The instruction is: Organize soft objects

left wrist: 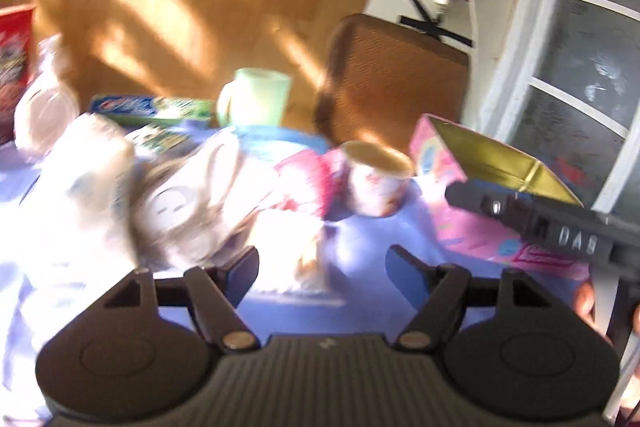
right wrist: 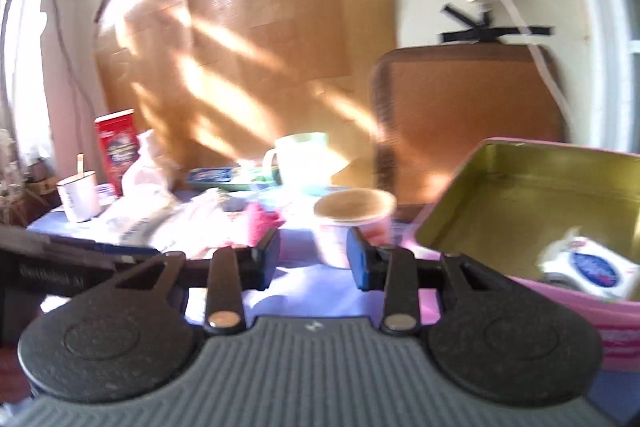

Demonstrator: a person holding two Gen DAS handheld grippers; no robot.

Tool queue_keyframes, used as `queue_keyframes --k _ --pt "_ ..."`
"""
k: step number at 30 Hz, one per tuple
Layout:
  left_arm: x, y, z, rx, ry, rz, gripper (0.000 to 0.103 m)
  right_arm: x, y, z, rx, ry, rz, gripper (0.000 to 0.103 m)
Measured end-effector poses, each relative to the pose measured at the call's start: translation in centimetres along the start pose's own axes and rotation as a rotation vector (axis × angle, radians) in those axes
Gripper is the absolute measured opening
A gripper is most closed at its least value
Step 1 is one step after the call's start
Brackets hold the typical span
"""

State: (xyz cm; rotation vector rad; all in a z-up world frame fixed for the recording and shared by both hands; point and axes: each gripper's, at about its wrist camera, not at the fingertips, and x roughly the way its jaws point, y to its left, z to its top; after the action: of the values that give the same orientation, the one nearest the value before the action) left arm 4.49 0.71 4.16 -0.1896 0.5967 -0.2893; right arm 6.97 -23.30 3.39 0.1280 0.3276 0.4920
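Note:
Soft packets lie on the blue-covered table: a white packet with a face drawing (left wrist: pixel 180 211), a larger white packet (left wrist: pixel 88 179) and a pink cloth (left wrist: pixel 308 179), also in the right wrist view (right wrist: pixel 260 223). My left gripper (left wrist: pixel 322 269) is open and empty just in front of them. A pink tin box with a gold inside (right wrist: pixel 532 203) stands at the right and holds a white and blue packet (right wrist: pixel 588 267). The box also shows in the left wrist view (left wrist: pixel 492 163). My right gripper (right wrist: pixel 313 257) is open and empty, left of the box.
A pink paper cup (right wrist: pixel 352 223) stands just beyond my right gripper. A green mug (left wrist: pixel 256 99), toothpaste boxes (left wrist: pixel 152 107), a red carton (right wrist: pixel 116 147) and a white cup (right wrist: pixel 78 199) sit further back. A brown tray (right wrist: pixel 468 115) and cardboard (right wrist: pixel 248 47) lean on the wall.

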Motion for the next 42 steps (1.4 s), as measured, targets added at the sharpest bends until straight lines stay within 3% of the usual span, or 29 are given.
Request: queue_keyframes --k 4,6,9,10,11,12,15,20,23,25,26,27,29,33,36,39,42 --pt "-1.6 4.4 -1.7 -0.117 0.034 0.057 0.072 7.8 3.4 3.2 0.009 0.122 0.112 0.040" --pt "-2.6 5.3 -2.3 -0.126 0.025 0.065 0.072 11.3 4.5 4.2 -0.013 0.174 0.081 0.041" --pt "-3.7 5.9 -2.7 -0.111 0.010 0.087 0.072 15.0 5.0 4.4 0.010 0.316 0.122 0.045" --pt "-3.9 6.0 -2.7 -0.111 0.005 0.087 0.072 15.4 4.9 4.1 0.025 0.353 0.129 0.044" --pt "-4.2 6.4 -2.8 -0.116 0.002 0.087 0.073 15.3 5.0 3.9 0.032 0.376 0.139 0.030" --pt "-4.5 6.8 -3.0 -0.124 -0.001 0.088 0.074 14.5 5.2 3.8 0.025 0.371 0.141 0.022" --pt "-4.7 7.9 -2.9 -0.162 -0.009 0.073 0.075 10.5 5.6 2.9 0.016 0.336 0.187 0.012" --pt "-4.8 9.2 -3.1 -0.200 -0.006 0.036 0.075 1.9 5.0 0.1 0.102 0.295 0.240 0.008" --pt "-4.4 9.2 -3.2 -0.202 0.008 -0.003 0.078 -2.0 4.5 -2.8 0.119 0.275 0.177 0.009" --pt "-4.0 8.6 -3.1 -0.181 0.021 -0.025 0.080 -3.4 4.5 -4.7 0.091 0.256 0.100 0.015" --pt "-3.8 8.3 -3.0 -0.172 0.027 -0.033 0.080 -3.7 4.6 -5.5 0.073 0.254 0.066 0.024" --pt "-3.5 7.9 -2.9 -0.163 0.034 -0.044 0.080 -4.0 4.8 -6.1 0.056 0.249 0.043 0.051" --pt "-2.9 7.1 -2.5 -0.146 0.051 -0.070 0.080 -4.6 5.5 -7.2 0.013 0.219 0.026 0.074" --pt "-1.7 5.2 -2.2 -0.092 0.082 -0.106 0.080 -3.7 7.8 -9.0 -0.133 0.244 0.037 0.074" --pt "-0.9 4.1 -2.7 -0.068 0.125 -0.107 0.077 -2.2 8.9 -9.9 -0.222 0.256 -0.008 0.073" --pt "-0.8 2.7 -3.4 -0.014 0.127 -0.090 0.076 -1.4 8.4 -10.0 -0.197 0.227 -0.007 0.071" --pt "-0.6 1.0 -3.7 0.024 0.140 -0.095 0.073 -1.3 8.4 -9.9 -0.179 0.200 -0.025 0.057"
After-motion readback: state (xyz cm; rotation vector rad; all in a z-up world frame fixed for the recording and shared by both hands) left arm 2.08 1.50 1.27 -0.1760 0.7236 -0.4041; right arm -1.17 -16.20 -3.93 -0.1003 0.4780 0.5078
